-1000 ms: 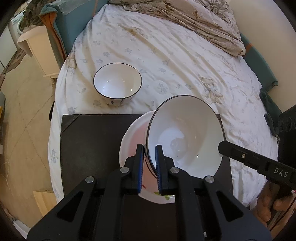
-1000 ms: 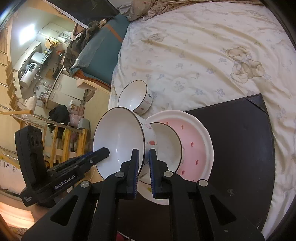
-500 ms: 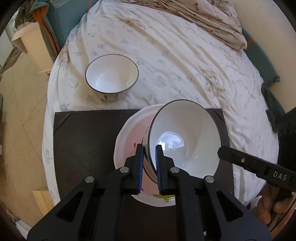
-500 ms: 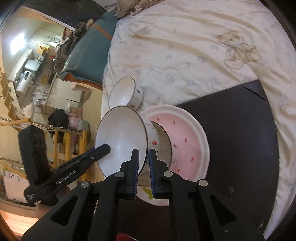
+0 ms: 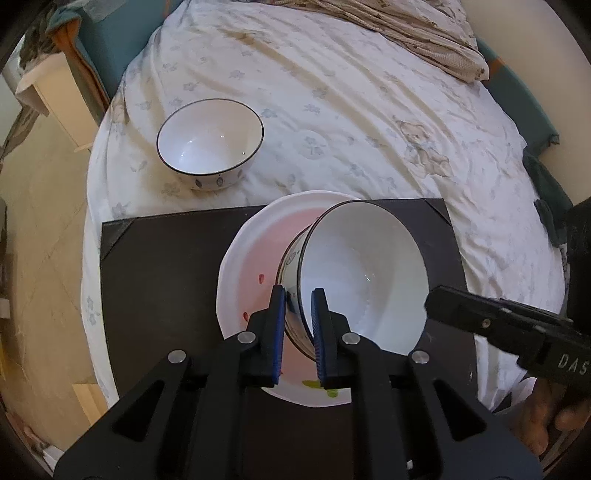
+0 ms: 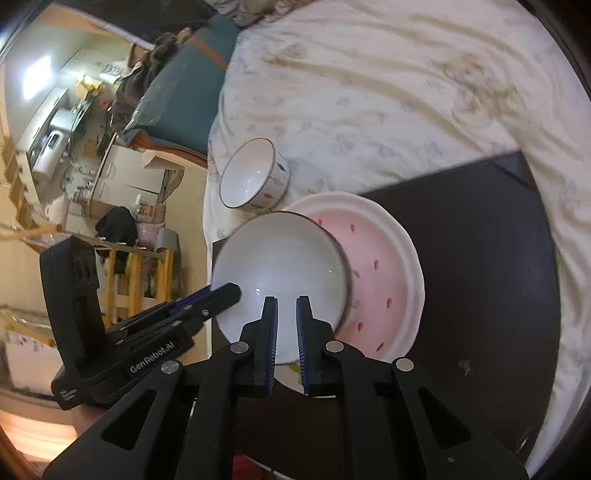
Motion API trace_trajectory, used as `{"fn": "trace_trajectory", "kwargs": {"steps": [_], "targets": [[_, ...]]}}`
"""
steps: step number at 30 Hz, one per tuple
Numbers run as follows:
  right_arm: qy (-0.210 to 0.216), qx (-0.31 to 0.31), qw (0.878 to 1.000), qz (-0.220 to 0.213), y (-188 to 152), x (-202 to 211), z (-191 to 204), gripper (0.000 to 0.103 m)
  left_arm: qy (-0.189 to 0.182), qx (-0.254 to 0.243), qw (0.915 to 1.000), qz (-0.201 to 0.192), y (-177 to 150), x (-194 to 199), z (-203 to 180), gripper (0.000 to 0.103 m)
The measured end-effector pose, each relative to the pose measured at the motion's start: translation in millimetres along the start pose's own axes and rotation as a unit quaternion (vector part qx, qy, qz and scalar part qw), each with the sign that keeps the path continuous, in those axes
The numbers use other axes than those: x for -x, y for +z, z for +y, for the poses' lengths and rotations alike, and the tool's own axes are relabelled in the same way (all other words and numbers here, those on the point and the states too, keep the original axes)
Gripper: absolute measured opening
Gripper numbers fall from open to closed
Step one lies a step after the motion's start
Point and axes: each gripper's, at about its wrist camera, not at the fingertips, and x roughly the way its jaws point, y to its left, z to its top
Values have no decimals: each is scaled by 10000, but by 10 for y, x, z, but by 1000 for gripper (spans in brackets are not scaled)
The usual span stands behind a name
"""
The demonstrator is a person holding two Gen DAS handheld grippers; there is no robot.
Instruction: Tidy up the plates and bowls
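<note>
Bed fills room, cream sheet printed with pale flowers and teddy bears. Rumpled beige blanket bunched at far end. Teal bedding with orange trim heaped by bed corner. White cabinet beside bed, beige tiled floor below. Wooden rack and cluttered kitchen counter beyond, brightly lit.

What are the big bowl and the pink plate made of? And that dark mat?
The big bowl looks like glazed ceramic: smooth white, with small shiny glints. The pink plate seems ceramic too, with a glossy scalloped rim. The dark mat looks like matte leather or vinyl, with stitched-looking corner pockets; I can't be sure.
</note>
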Motion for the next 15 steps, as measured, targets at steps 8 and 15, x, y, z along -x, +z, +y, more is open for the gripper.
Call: {"fn": "trace_trajectory", "kwargs": {"steps": [8,15], "targets": [[-255,-45,9995,-189,23,47,-33,16,-290,471,9984,106,37,-22,195,11],[-605,-17,9980,-164,55,87,-94,16,-534,775,9953,238,43,-73,289,11]]}}
